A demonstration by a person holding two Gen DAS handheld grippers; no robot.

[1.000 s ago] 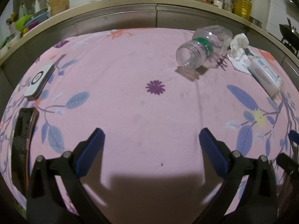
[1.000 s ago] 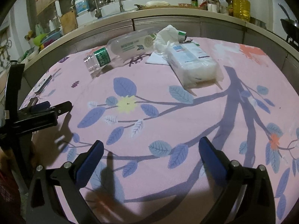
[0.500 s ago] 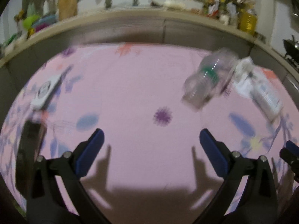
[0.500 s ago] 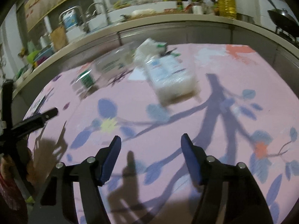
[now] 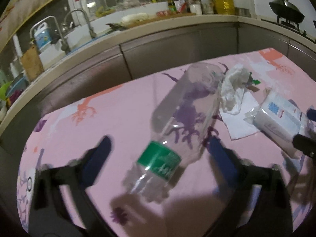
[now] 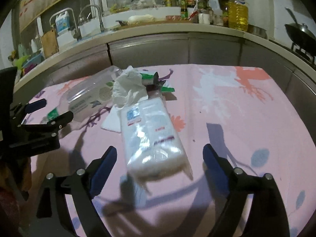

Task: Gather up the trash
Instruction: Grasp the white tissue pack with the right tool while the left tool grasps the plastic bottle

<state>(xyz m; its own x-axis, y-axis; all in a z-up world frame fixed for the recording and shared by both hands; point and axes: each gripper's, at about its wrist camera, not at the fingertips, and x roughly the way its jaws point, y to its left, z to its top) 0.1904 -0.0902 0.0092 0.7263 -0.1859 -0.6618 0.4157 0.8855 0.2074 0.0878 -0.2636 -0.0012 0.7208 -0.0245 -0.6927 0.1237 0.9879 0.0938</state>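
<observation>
In the left wrist view, nothing is judged to be collected yet: the left gripper point(image 5: 158, 148) is spread wide and holds nothing, and the clear plastic bottle point(image 5: 177, 130) is seen lying on its side between its blue-padded fingers point(image 5: 98, 154), neck end nearest the camera, with no contact that can be made out through the blur. The bottle is thin, see-through and ribbed, with a green label band. Just beyond it and to the right, a crumpled white tissue point(image 5: 235, 90) rests on a flat paper sheet, and a soft plastic-wrapped pack point(image 5: 280, 122) lies further right on the pink flowered tablecloth point(image 5: 118, 108). In the right wrist view, the right gripper point(image 6: 158, 158) is likewise held wide apart and empty, with the pack point(image 6: 154, 136) lying lengthwise between its fingers, glossy and pillow-like. The tissue point(image 6: 128, 86) and bottle point(image 6: 88, 96) are found ahead and to the left. All trash is thus judged still to be picked up.
</observation>
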